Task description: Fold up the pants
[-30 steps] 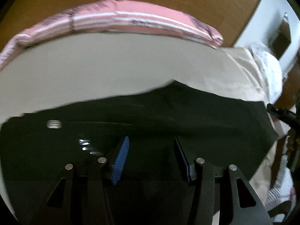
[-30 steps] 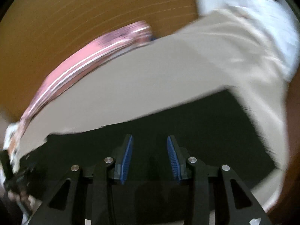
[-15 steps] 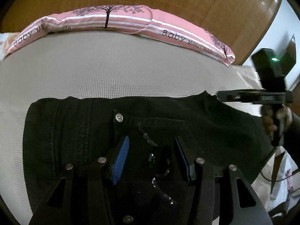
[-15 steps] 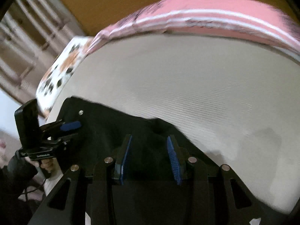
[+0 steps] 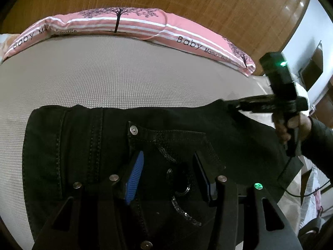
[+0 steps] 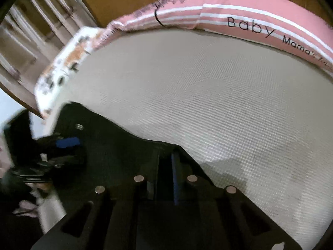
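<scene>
Left wrist view: my left hand-held gripper (image 5: pixel 168 179) hovers with jaws parted over the black pants (image 5: pixel 83 145), nothing pinched. They lie along the near edge of the bed (image 5: pixel 124 79). My right hand-held gripper (image 6: pixel 166 175) has clamped down on their far corner. I judge the denim soft, fairly heavy, not slippery; waistband and hems are the sturdy holds. The mattress cover is textured beige, a pink pillow (image 5: pixel 145 25) lines the wooden headboard (image 5: pixel 187 0).

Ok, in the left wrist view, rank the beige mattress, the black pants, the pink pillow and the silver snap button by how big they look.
1. beige mattress; the black pants look close, but nearness inflates them.
2. pink pillow
3. silver snap button
</scene>
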{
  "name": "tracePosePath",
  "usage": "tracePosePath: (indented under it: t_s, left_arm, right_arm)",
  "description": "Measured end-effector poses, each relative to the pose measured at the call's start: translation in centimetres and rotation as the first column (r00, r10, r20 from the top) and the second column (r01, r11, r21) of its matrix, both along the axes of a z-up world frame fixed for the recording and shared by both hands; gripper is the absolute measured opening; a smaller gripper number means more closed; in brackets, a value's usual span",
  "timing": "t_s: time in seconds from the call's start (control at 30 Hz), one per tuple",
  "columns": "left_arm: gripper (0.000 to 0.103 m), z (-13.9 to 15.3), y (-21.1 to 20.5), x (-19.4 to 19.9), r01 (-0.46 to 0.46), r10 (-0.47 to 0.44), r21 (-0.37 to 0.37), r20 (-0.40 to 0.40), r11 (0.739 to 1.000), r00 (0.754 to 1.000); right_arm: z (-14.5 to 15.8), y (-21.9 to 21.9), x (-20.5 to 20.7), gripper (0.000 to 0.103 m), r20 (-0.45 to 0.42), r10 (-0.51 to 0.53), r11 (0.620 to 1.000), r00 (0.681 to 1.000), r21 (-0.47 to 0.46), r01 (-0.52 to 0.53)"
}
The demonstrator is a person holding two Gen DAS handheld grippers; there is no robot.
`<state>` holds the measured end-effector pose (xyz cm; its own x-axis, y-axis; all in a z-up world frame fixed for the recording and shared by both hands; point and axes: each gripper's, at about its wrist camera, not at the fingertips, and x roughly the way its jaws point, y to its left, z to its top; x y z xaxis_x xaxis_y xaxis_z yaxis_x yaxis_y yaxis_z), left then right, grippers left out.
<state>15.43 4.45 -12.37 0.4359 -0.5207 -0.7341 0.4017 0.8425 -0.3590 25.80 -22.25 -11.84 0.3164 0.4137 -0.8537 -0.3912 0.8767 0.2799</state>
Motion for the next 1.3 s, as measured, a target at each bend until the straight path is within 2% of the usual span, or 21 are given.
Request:
tracePosePath:
  t_s: [0.07, 0.17, 0.2, 0.27, 0.33, 0.43, 0.5, 0.7, 0.87, 0.97, 1.03, 1.07, 1.1, 1.13, 1.2, 1.3]
  left_arm:
    - [0.051, 0.0, -0.1, 0.0, 0.001, -0.001, 0.006, 0.002, 1.000, 1.000]
    - [0.051, 0.2, -0.2, 0.0, -0.007, 0.007, 0.010, -0.007, 1.000, 1.000]
    - [0.051, 0.4, -0.4, 0.0, -0.016, 0.016, 0.016, -0.012, 1.000, 1.000]
    - [0.051, 1.2, -1.2, -0.4, -0.026, 0.026, 0.055, -0.001, 0.998, 1.000]
    - [0.051, 2.4, -2.5, -1.1, -0.007, 0.003, 0.085, 0.053, 0.996, 0.999]
    - [0.051, 3.9, -5.8, -2.2, 0.087, -0.099, 0.107, 0.109, 0.990, 0.989]
    - [0.051, 4.3, -8.2, -2.5, 0.160, -0.171, 0.100, 0.113, 0.982, 0.979]
    - [0.051, 2.8, -15.6, -1.7, 0.341, -0.343, 0.056, 0.037, 0.939, 0.939]
    - [0.051, 1.1, -19.0, 0.0, 0.370, -0.369, 0.053, -0.021, 0.928, 0.929]
    - [0.051, 0.0, -19.4, 2.0, 0.319, -0.318, 0.107, -0.028, 0.942, 0.948]
    - [0.051, -0.5, -19.1, 3.1, 0.285, -0.283, 0.100, -0.031, 0.953, 0.958]
    - [0.051, -0.5, -19.0, 3.3, 0.280, -0.278, 0.090, -0.033, 0.956, 0.960]
    - [0.051, -0.6, -19.0, 3.6, 0.272, -0.270, 0.091, -0.038, 0.958, 0.962]
    - [0.051, -0.6, -19.1, 3.7, 0.268, -0.265, 0.096, -0.040, 0.959, 0.963]
    - [0.051, -0.4, -19.3, 3.3, 0.256, -0.254, 0.127, -0.030, 0.958, 0.967]
    - [0.052, -0.3, -19.7, 2.3, 0.247, -0.247, 0.167, -0.022, 0.955, 0.969]
  right_arm:
    - [-1.1, 0.4, 0.2, 0.008, 0.008, -0.012, 0.999, 1.000, -0.035, 0.012]
    - [-1.1, 0.2, 0.1, 0.011, 0.012, -0.049, 0.998, 0.999, -0.025, 0.049]
    - [-0.9, 0.0, -0.2, 0.023, 0.020, -0.054, 0.998, 0.998, -0.026, 0.055]
    - [0.1, -0.3, -0.9, 0.038, 0.062, -0.097, 0.994, 0.993, -0.048, 0.100]
    - [1.7, -0.9, -2.3, 0.039, 0.123, -0.137, 0.989, 0.983, -0.038, 0.143]
    - [3.2, -2.2, -4.4, 0.039, 0.161, -0.193, 0.979, 0.968, -0.032, 0.201]
    - [3.6, -3.0, -6.3, 0.039, 0.153, -0.218, 0.975, 0.964, -0.008, 0.222]
    - [2.2, -5.6, -10.9, 0.039, 0.130, -0.303, 0.952, 0.944, -0.005, 0.306]
    - [1.5, -10.9, -14.3, 0.039, 0.115, -0.452, 0.892, 0.885, 0.027, 0.452]
    - [0.5, -14.0, -15.2, 0.038, 0.112, -0.513, 0.856, 0.851, -0.010, 0.517]
    - [-0.3, -16.6, -15.5, 0.027, 0.109, -0.558, 0.826, 0.823, -0.028, 0.563]
    - [-0.3, -17.7, -15.7, 0.017, 0.103, -0.576, 0.815, 0.811, -0.009, 0.580]
    - [-0.3, -18.9, -16.0, 0.016, 0.098, -0.598, 0.799, 0.795, 0.004, 0.601]
    - [-0.1, -19.9, -16.4, 0.017, 0.110, -0.621, 0.781, 0.776, 0.000, 0.625]
    - [0.3, -21.9, -17.3, 0.026, 0.128, -0.670, 0.736, 0.731, -0.016, 0.677]
    - [1.4, -24.2, -19.7, 0.029, 0.106, -0.731, 0.681, 0.674, 0.053, 0.730]
